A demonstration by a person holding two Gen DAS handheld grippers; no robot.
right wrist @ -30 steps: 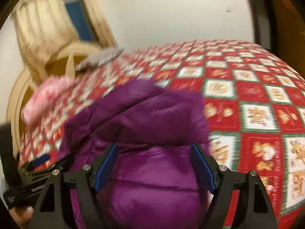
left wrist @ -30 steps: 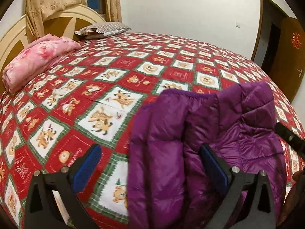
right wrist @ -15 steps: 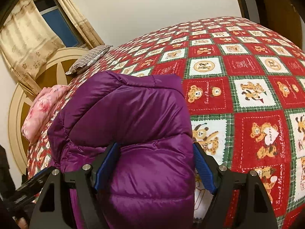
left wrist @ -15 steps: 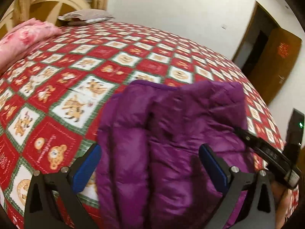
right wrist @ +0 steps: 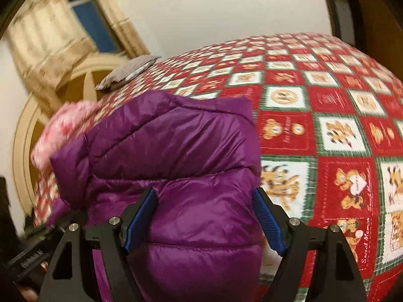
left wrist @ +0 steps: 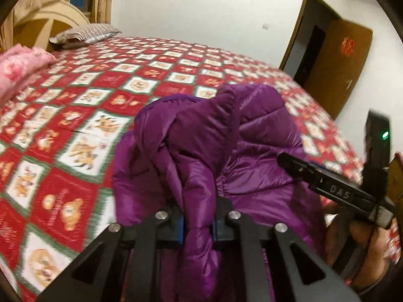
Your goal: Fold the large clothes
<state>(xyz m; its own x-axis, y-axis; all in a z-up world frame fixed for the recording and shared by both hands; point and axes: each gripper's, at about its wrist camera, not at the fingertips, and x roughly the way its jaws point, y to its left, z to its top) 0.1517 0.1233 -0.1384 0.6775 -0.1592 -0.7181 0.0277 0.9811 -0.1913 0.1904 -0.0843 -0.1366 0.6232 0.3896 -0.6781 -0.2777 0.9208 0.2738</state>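
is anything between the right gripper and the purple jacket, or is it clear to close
Nothing visible stands between them. The right gripper is open with the purple jacket bulging between its blue pads. The left gripper is clamped on another fold.

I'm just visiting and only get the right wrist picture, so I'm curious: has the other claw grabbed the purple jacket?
Observer: Yes. The left gripper is shut on a bunched fold of the jacket.
Operator: Anything on my own claw I can't see?
Observer: A small green light glows on the black unit behind the right gripper.
Operator: And off to the side?
Observer: A brown door with a red ornament stands open.
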